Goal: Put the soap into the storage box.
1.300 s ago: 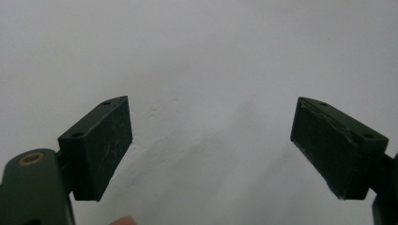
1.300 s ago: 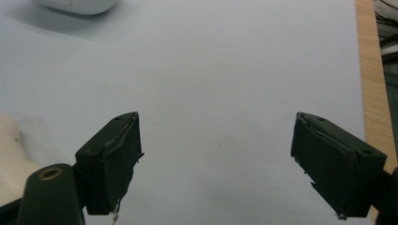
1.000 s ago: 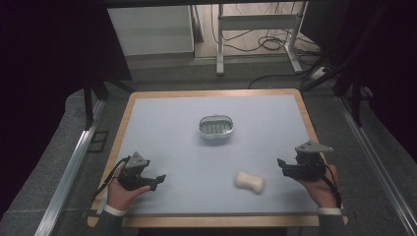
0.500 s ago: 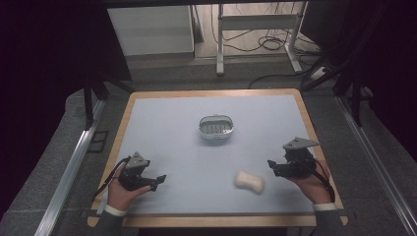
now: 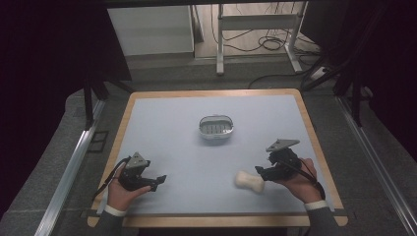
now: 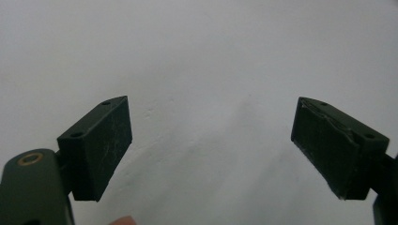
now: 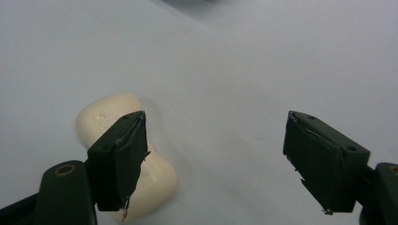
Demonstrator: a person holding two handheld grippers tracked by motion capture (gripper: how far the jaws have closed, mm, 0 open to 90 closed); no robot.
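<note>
Overhead view of a wooden-edged table (image 5: 129, 110) with a pale blue-grey top, at which a person works with two hand-held grippers. The right gripper (image 5: 261, 173), held in the right hand (image 5: 300, 182) near the table's front right, points leftward toward a cream-coloured bar of soap (image 5: 249, 180) with a waisted, bone-like shape, which lies flat on the surface just beside the jaw tips. In the right gripper view the gripper (image 7: 213, 159) has its jaws standing wide apart with nothing pressed between them; the soap (image 7: 152, 176) lies partly behind the left-hand jaw, off to that side of the gap rather than within it, and whether that jaw touches it cannot be told. The left gripper (image 5: 158, 180), held in the left hand (image 5: 123, 191) near the front left corner, rests low over the table, well apart from the soap. In the left gripper view the gripper (image 6: 211, 145) likewise shows its jaws spread wide, with bare tabletop between them. An oval grey-white soap dish (image 5: 215, 129) with a ribbed inner tray stands near the centre of the table, farther from the person than both grippers and apart from the soap.
</note>
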